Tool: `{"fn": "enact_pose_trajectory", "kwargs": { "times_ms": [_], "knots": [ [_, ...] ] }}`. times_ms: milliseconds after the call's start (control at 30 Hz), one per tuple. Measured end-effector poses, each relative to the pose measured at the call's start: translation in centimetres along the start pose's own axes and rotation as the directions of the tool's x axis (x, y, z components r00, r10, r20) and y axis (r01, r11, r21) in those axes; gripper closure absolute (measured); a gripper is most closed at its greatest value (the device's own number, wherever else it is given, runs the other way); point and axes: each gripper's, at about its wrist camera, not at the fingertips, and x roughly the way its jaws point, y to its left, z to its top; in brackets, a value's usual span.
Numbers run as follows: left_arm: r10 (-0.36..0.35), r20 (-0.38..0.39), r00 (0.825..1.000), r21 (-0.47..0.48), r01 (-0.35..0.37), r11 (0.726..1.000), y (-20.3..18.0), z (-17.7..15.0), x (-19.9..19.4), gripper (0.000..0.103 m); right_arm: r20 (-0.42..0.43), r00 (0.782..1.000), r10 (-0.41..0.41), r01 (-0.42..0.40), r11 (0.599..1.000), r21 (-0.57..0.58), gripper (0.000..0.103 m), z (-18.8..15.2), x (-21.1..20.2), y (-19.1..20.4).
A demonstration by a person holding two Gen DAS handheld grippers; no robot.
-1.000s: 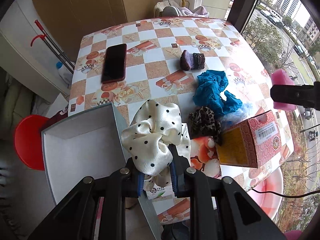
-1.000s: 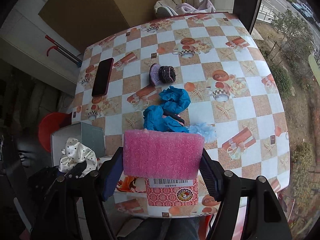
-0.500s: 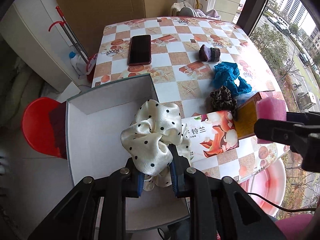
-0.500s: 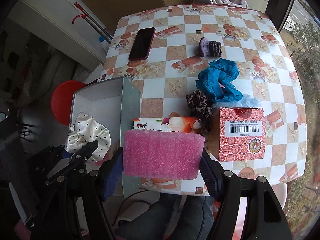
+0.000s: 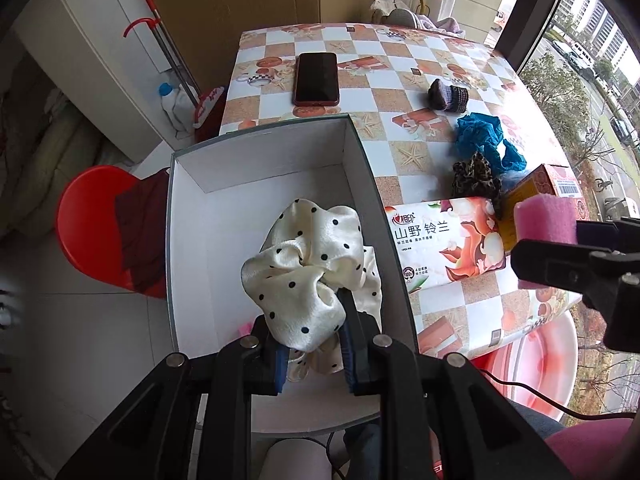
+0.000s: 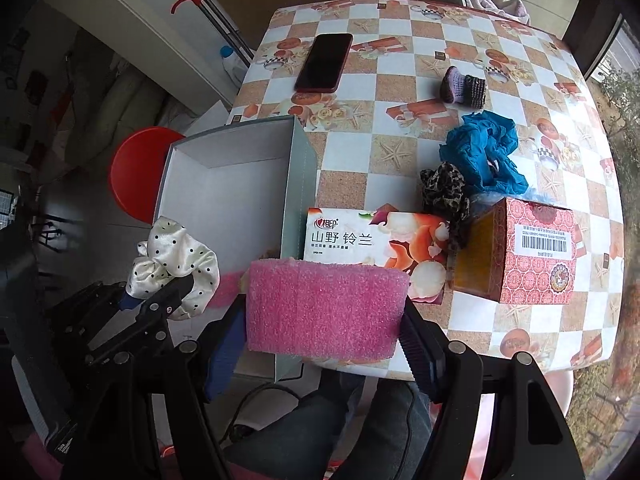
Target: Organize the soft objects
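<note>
Gripping the white polka-dot scrunchie (image 5: pixel 308 276), the left gripper (image 5: pixel 312 344) has its jaws pinched tight on the fabric and hangs over the open white box (image 5: pixel 192 240) at the table's near left corner. From the right wrist view, that same scrunchie (image 6: pixel 176 264) shows at the box's near left side, and here the box (image 6: pixel 224 184) reveals its grey outer wall against the table edge. Over on the right, the right gripper (image 6: pixel 324 344) clamps a pink foam sponge (image 6: pixel 324 312) between widely spread jaws, hovering by the near edge of the table; the left wrist view catches only one end of that sponge (image 5: pixel 546 216).

A tissue pack (image 6: pixel 376 244) lies along the near edge beside the box, with a red patterned carton (image 6: pixel 536 252) to its right. Behind them sit a leopard-print scrunchie (image 6: pixel 444 192) and a blue scrunchie (image 6: pixel 480 156), touching each other. Farther back is a small knitted sock (image 6: pixel 464 88), and a phone (image 6: pixel 324 62) lies toward the far left corner.

The table (image 6: pixel 400 160) wears a checked cloth with starfish and gift prints. A red stool (image 5: pixel 92 220) stands to the left on the tiled floor, a mop with a red handle (image 5: pixel 160 48) leans on a white cabinet, and the left wrist view alone shows a window with street and buildings outside.
</note>
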Motion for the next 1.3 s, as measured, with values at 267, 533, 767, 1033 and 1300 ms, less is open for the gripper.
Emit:
{"fn": "enact_pose_trajectory", "kwargs": {
  "times_ms": [267,533,767,1033,1300],
  "knots": [
    [-0.006,0.011,1.000,0.009,0.006,1.000,0.2,-0.4,-0.3,0.080,0.009,1.000,-0.004,0.004,1.000,-0.002,0.031,-0.2,-0.1,0.7],
    [-0.003,0.004,1.000,-0.009,0.003,1.000,1.0,-1.1,-0.3,0.080,0.001,1.000,0.002,-0.002,1.000,-0.022,0.031,-0.4,0.3,1.7],
    [0.001,-0.008,1.000,-0.025,-0.001,1.000,1.6,-1.7,-0.1,0.080,-0.014,1.000,0.006,-0.006,0.999,-0.040,0.031,-0.5,0.9,2.5],
    [0.001,-0.009,1.000,-0.031,-0.001,1.000,1.9,-1.9,-0.1,0.080,-0.018,1.000,0.004,-0.005,0.999,-0.048,0.031,-0.6,1.1,2.8],
    [0.001,-0.009,1.000,-0.031,-0.001,1.000,1.9,-1.9,-0.2,0.080,-0.016,1.000,0.003,-0.004,0.999,-0.046,0.031,-0.6,1.1,2.8]
  ]
}}
